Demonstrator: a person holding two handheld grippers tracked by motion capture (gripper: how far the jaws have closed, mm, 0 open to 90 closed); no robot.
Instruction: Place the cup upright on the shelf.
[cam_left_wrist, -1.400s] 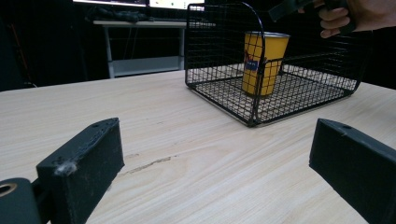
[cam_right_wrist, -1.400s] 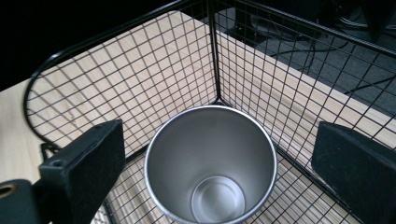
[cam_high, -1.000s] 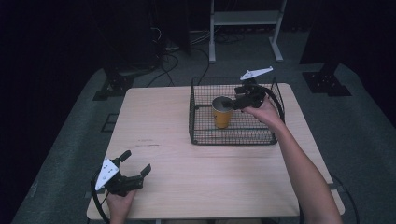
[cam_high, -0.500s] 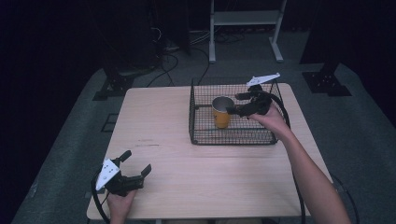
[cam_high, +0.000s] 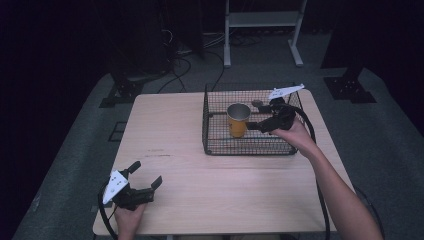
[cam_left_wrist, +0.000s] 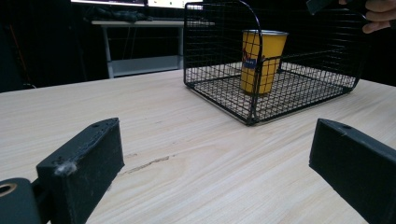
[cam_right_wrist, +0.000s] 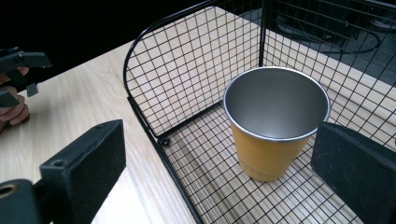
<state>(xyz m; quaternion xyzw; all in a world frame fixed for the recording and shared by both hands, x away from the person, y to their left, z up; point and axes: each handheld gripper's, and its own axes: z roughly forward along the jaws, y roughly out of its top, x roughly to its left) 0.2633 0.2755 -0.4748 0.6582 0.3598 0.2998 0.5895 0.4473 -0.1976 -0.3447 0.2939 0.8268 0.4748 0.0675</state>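
High view. A light wooden table (cam_high: 210, 165) carries a black wire basket (cam_high: 220, 147) at its far right corner. A yellow cup (cam_high: 238, 120) with a metal-coloured inside stands upright in the basket's left half, near the middle between its front and back walls. The person's right forearm enters from the bottom right corner and runs up and to the left; the right hand (cam_high: 292, 131) is over the basket's right end and holds the right gripper (cam_high: 257, 116) pointing left toward the cup. Its jaws stand apart, and its tips are just beside the cup's right side; whether they touch it cannot be told. The left hand (cam_high: 129, 215) is at the table's near left corner, with the left gripper (cam_high: 146, 175) low over the wood, jaws spread and pointing right and away from the person, well apart from the basket.

Left gripper view. The two black jaws stand wide apart just above the bare wood, with nothing between them. Beyond them is the basket (cam_left_wrist: 224, 95), with the cup (cam_left_wrist: 261, 60) upright behind its near corner. Fingers of the right hand (cam_left_wrist: 380, 14) show at the top right edge.

Right gripper view. The camera looks down over the basket's (cam_right_wrist: 154, 116) rounded wall at the cup (cam_right_wrist: 275, 126), open mouth up on the wire floor. The jaws are parted; the right one lies close beside the cup's rim, the left one over the wood outside the basket. The left hand (cam_right_wrist: 14, 109) is at the left edge.
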